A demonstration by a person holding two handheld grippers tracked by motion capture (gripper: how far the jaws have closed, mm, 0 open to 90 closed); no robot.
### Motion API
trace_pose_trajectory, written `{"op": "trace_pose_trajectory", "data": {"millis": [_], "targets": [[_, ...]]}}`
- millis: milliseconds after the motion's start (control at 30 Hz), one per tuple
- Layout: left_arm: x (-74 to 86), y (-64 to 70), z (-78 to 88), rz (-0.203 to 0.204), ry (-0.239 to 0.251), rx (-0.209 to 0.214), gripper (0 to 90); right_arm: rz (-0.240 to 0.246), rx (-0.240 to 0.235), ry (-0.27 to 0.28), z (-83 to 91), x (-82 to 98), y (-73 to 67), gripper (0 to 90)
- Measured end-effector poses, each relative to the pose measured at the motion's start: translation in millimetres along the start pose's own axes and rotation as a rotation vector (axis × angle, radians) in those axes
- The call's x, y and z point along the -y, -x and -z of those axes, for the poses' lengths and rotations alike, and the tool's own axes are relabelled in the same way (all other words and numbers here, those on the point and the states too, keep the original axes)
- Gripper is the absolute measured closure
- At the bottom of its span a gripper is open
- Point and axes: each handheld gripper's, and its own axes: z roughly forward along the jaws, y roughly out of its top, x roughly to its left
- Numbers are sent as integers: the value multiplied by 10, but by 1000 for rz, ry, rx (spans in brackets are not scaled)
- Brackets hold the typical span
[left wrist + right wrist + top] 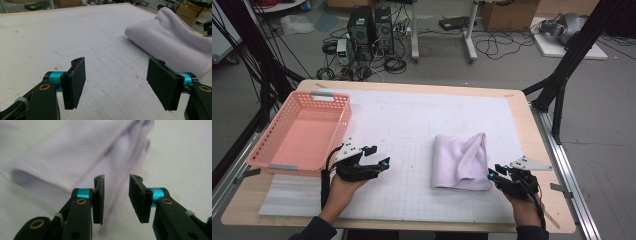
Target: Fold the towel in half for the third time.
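A broad stretch of bare desk point(412, 125) lay open between the pink basket point(302, 131) at the left edge and the folded towel point(462, 161) at right. Only those two blocked low passes; the far half stayed free.

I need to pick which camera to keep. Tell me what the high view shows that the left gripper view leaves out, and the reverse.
High view alone: the pink basket at the table's left, both hands, the right gripper open at the near right corner of the folded lilac towel, and the floor clutter behind the table.

Left gripper view alone: the left gripper's pads close up, wide apart with nothing between them, and a faint curved line drawn on the mat.

Both: the towel, the white gridded mat and the left gripper.
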Motion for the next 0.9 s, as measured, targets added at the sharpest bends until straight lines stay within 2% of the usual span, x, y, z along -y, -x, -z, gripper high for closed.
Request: {"op": "trace_pose_trajectory", "data": {"millis": [100, 300, 367, 433, 500, 567, 600, 767, 833, 867, 900], "targets": [[12, -9, 7, 8, 5, -3, 321, 29, -22, 34, -58, -63, -84, 646], [22, -17, 14, 13, 6, 2, 321, 26, -123, -30, -391, -83, -244, 608], [32, -21, 17, 18, 3, -1, 322, 34, -128, -67, -496, -74, -295, 607], [43, -30, 20, 22, 1, -2, 322, 70, -111, -97, -574, -55, -332, 661], [54, -36, 21, 25, 0, -1, 322, 71, -121, -99, -557, -53, -334, 834], [62, -47, 17, 29, -6, -4, 322, 106, -110, -90, -500, -58, -333, 849], [65, -46, 14, 36, -4, -5, 322, 107, -103, -83, -461, -59, -317, 849], [69, -41, 16, 35, -2, -8, 322, 74, -30, -54, -201, -52, -149, 851], [73, -48, 10, 35, -5, -10, 322, 64, -3, -79, -122, -41, -86, 851], [76, -49, 7, 38, -7, -11, 322, 51, -5, -111, -106, -29, -58, 851], [78, -50, 5, 37, -9, -12, 322, 59, 18, -137, -92, -14, -52, 851]]}}
